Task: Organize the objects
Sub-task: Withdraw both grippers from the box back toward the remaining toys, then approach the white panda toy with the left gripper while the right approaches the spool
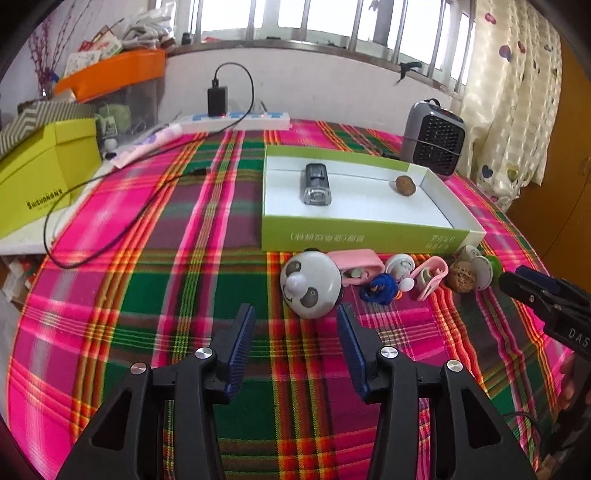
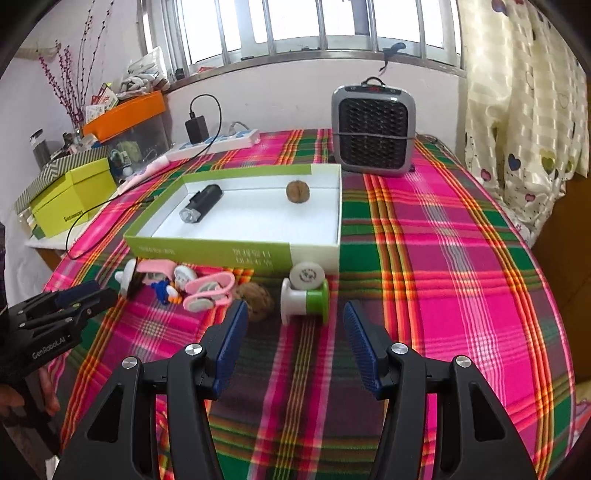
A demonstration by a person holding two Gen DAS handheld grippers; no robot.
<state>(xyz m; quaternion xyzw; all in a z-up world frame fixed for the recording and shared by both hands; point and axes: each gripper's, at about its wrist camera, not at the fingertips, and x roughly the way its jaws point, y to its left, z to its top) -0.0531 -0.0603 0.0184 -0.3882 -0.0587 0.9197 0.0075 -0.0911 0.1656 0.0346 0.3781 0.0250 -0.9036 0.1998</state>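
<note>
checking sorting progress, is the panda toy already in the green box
No, the panda toy sits on the plaid cloth in front of the green box, which holds only a flashlight and a walnut.

Both fisheye views look forward and steeply down along their own black fingers, from close above the pink-and-green plaid tablecloth (image 1: pixel 155 266), toward the barred window. Both take in the shallow green-and-white cardboard box (image 1: pixel 369 236) (image 2: pixel 236 253); each glimpses the other gripper at its edge.

Bright barred window (image 1: pixel 325 22), heart-patterned curtain (image 1: pixel 517 110)
</note>
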